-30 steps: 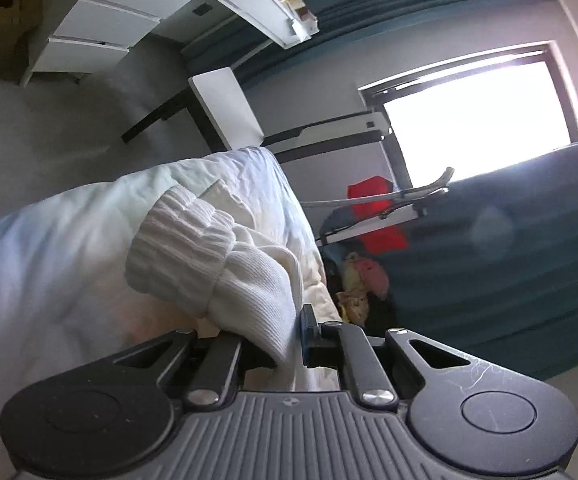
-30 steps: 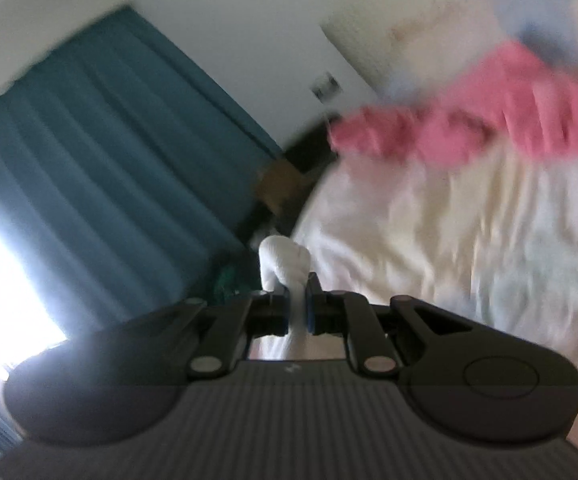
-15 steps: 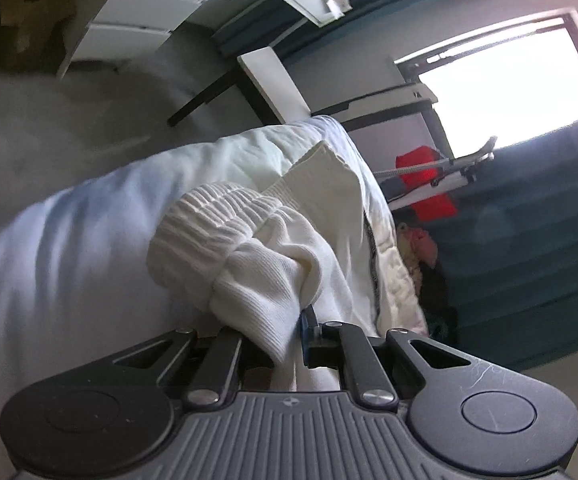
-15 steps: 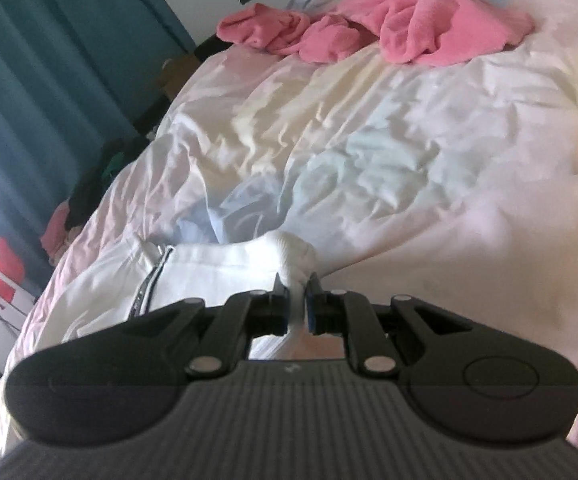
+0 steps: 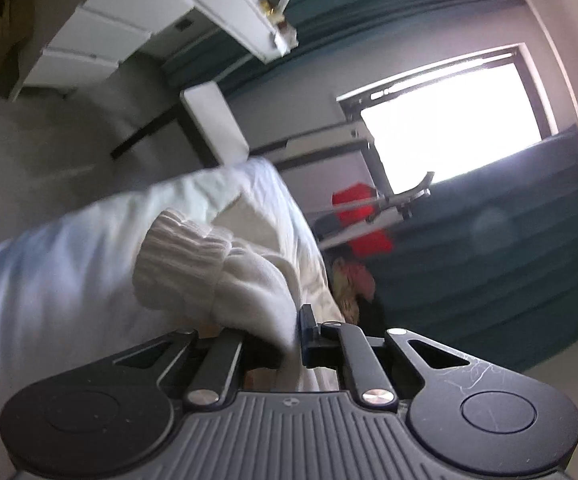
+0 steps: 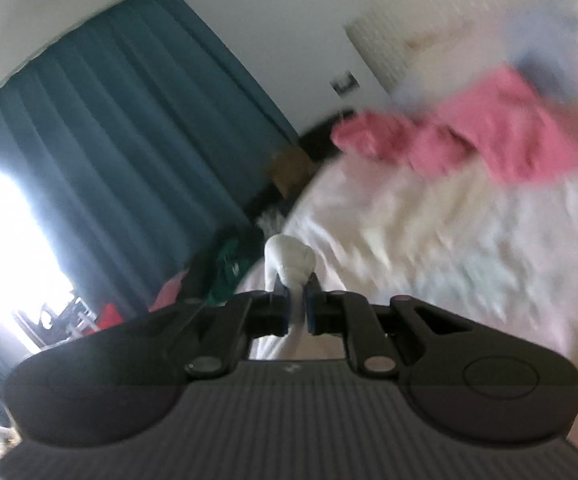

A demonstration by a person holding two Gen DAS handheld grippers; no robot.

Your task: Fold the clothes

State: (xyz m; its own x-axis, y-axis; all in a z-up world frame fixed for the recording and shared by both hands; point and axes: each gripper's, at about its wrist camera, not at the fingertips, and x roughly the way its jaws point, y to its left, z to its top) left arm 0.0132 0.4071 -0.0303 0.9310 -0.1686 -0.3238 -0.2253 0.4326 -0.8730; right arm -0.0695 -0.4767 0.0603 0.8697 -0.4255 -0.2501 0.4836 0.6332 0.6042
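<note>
Stretching between left gripper (image 5: 285, 340) and right gripper (image 6: 297, 308), both clamped on it, white garment (image 5: 225, 276) hangs over the bed (image 6: 429, 232).

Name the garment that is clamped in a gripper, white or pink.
The white garment, pinched by the right gripper; the pink garment lies loose, far up the bed.

Bed (image 6: 449, 240): pink garment (image 6: 509, 136) is laid on it, at the far end.
Curtain (image 6: 129, 140): hung left of the bed.
White garment (image 5: 217, 264): draped over the bed.
</note>
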